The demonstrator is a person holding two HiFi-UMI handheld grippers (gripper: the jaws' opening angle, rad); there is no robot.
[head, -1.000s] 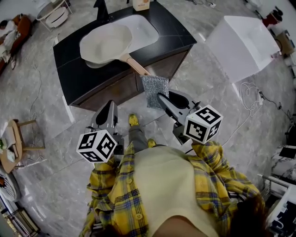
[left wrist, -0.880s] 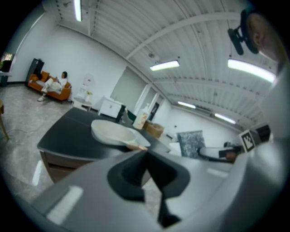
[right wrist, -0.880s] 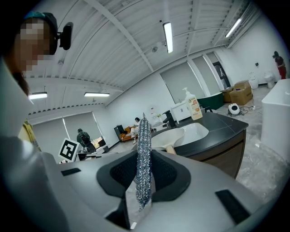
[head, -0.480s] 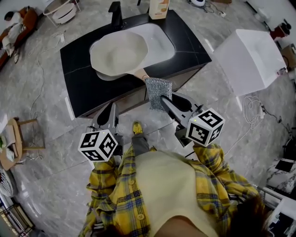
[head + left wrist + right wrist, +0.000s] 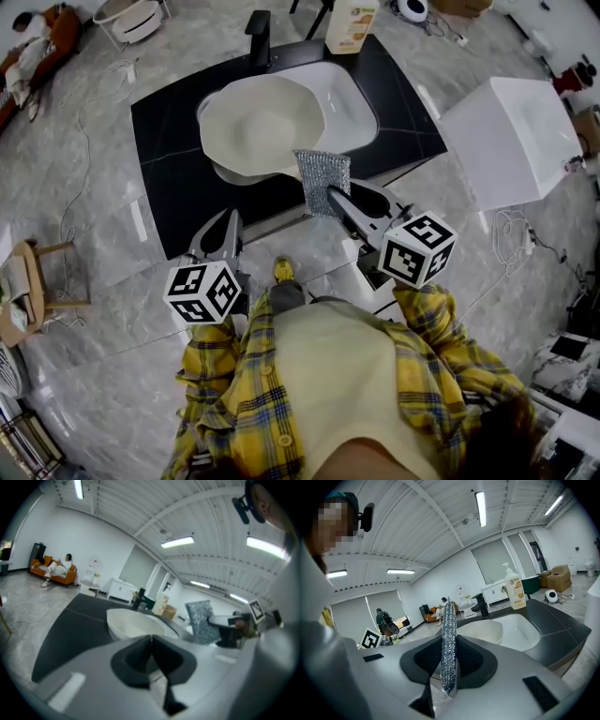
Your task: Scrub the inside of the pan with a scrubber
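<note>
Right gripper point(image 5: 325, 195) clamps the scrubber point(image 5: 322, 174); left gripper point(image 5: 225, 223) closed, seemingly empty

hidden: handle of pan point(image 5: 253, 127), behind scrubber point(image 5: 322, 176) | cut off: bottle point(image 5: 349, 30) top

Bright, even indoor light. Source: ceiling strip lights point(image 5: 177, 542), overhead in both gripper views, with the tubes blown out to white. Shadows are soft and faint. The marble floor point(image 5: 112, 234) carries a pale sheen in the head view. Both gripper views show strong fisheye: ceiling beams point(image 5: 433, 510) bowed, corners vignetted black. The left gripper point(image 5: 151, 639), close to the lens, is soft and smeared. The scrubber point(image 5: 448, 644) in the right gripper view is crisp. The head view bends at its edges.
</note>
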